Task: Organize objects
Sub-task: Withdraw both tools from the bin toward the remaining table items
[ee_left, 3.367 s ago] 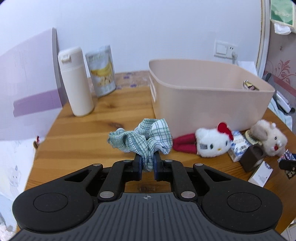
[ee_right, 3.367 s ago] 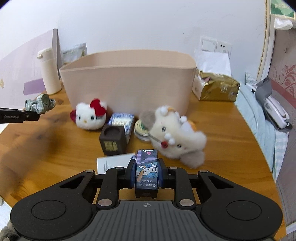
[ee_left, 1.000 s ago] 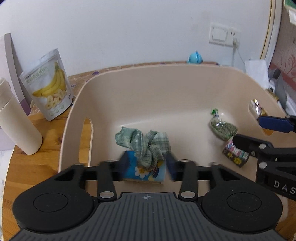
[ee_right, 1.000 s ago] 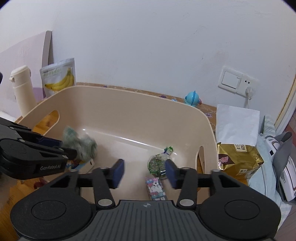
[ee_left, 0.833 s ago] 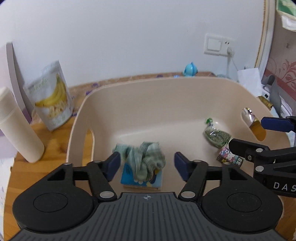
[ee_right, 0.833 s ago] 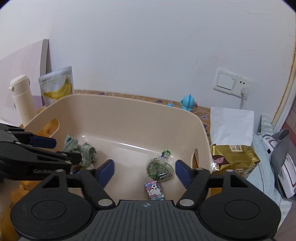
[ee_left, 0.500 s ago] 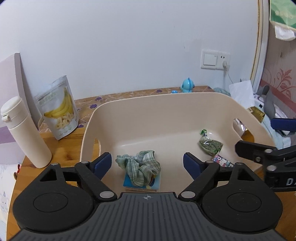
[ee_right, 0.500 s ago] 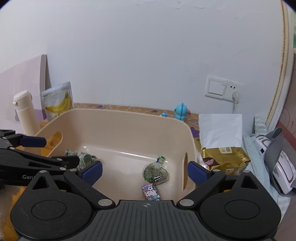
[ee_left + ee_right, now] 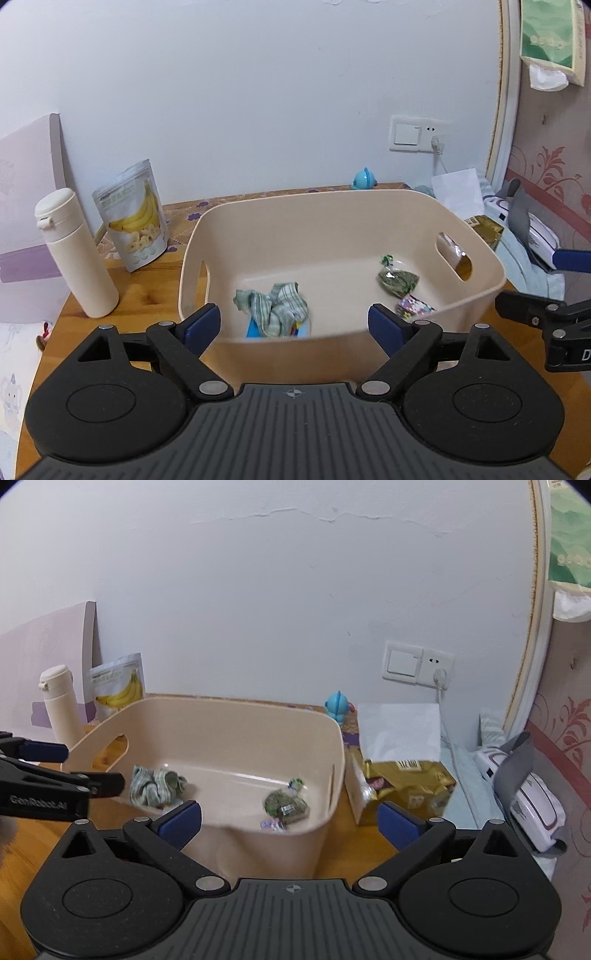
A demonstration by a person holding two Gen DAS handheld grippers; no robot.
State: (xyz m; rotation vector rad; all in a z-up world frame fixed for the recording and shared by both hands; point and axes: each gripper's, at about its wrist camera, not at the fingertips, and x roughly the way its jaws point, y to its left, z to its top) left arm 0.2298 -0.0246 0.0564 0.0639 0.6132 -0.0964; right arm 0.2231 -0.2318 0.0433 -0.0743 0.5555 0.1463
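**Both grippers hanging wide over the bin, nothing in them**

While the left hand-held gripper [image 9: 294,325] is hovering at the near rim of the beige bin [image 9: 484,291] with its blue pads spread far apart and gripping nothing, the right hand-held gripper [image 9: 290,819] is doing the same from its side, also wide apart and holding nothing. Inside the bin, the green checked cloth [image 9: 275,308] is lying crumpled on a blue packet [image 9: 253,328] at the left end, and a green snack bag [image 9: 397,282] is sitting just beside a small cartoon box [image 9: 410,306] at the right end. Further back on the wooden worktop [image 9: 144,291], a cream bottle [image 9: 75,254] is standing upright near a banana chips pouch [image 9: 135,218], well apart from a gold bag [image 9: 406,786] on the bin's other side.
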